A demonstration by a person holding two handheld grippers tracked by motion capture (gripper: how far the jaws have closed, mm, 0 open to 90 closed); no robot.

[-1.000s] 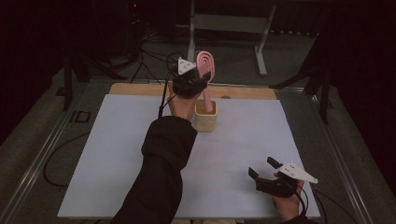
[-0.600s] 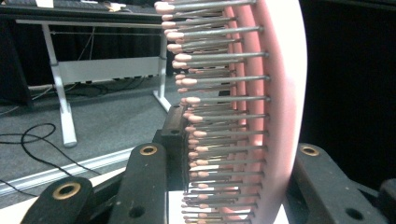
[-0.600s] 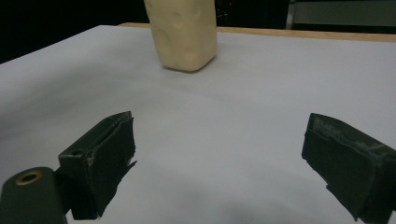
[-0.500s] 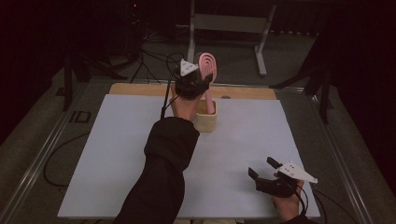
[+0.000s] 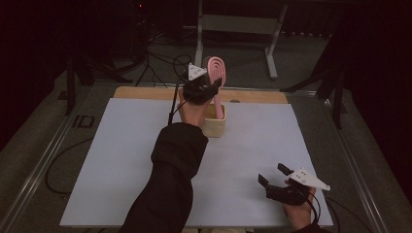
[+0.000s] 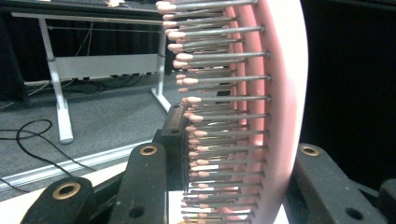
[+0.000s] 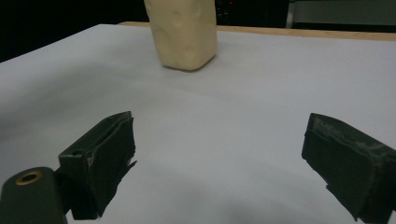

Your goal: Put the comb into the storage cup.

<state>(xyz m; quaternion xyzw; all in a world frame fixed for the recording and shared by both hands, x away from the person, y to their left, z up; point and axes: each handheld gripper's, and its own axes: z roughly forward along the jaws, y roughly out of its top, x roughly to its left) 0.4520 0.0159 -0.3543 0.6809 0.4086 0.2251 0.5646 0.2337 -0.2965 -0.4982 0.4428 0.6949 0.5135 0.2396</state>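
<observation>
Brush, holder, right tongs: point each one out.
Brush (image 6: pixel 280 93): left gripper view, on the pink back behind the bristles.
Holder (image 7: pixel 184 32): right gripper view, on its cream front wall.
Right tongs (image 5: pixel 275 174): high view, midway between the open tips.

From where I stand, no lettering, label, brand, number or sign is readable on anything here.

Dim room, grey carpeted floor (image 5: pixel 301 63)
</observation>
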